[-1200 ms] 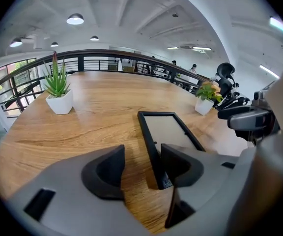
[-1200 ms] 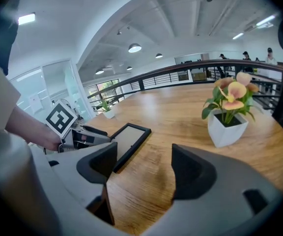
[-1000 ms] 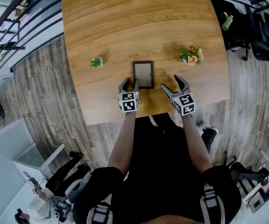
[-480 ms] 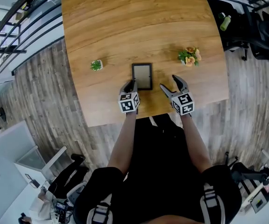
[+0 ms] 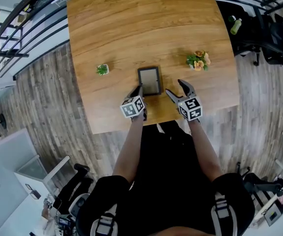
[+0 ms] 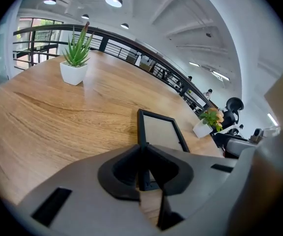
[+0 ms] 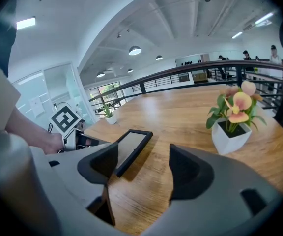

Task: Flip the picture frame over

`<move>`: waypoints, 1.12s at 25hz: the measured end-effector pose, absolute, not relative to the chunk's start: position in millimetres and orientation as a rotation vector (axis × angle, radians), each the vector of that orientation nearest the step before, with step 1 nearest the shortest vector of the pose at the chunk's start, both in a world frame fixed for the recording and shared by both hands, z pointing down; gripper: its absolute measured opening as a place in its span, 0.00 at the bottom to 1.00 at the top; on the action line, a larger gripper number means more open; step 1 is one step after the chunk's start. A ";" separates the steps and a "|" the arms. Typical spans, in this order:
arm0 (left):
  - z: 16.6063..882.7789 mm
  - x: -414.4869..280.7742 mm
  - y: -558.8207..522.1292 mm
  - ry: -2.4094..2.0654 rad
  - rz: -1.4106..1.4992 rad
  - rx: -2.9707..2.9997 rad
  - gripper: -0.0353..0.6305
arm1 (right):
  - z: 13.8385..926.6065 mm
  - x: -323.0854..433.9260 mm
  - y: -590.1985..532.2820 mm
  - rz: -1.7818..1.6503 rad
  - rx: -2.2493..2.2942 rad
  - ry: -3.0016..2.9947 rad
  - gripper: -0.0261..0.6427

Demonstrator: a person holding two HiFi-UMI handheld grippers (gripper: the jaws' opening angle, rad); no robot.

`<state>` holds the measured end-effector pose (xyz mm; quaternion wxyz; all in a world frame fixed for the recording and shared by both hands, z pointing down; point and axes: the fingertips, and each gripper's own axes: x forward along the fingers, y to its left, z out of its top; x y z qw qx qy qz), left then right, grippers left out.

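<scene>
Now the left gripper (image 6: 142, 155), jaws just closing, pinches the picture frame (image 6: 159, 132); right gripper (image 7: 144, 160) stands wide.

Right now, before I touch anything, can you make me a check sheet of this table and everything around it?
Surface: light wooden table, holding three things.
Job's things: black rectangular picture frame, close to the table's near edge.
Clutter: small green spiky plant in a white pot left of the frame; orange and pink flowers in a white pot to its right.
Grippers: left claw has just been closing and pinches the frame's near left corner; right claw open, empty, beside the frame.
Cables: nothing seen.
Surroundings: grey plank floor, black railing.
</scene>
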<state>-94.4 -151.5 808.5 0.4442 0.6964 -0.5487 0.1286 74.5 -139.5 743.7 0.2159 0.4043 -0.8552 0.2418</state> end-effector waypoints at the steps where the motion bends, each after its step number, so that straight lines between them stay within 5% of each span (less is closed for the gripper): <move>1: 807.1 -94.2 -150.9 -1.357 0.306 1.723 0.14 | 742.8 73.1 -139.9 0.671 1.117 -2.375 0.53; 28: 699.5 -74.9 -150.2 -1.416 0.173 1.888 0.14 | 706.7 42.6 -132.2 0.937 0.980 -2.578 0.47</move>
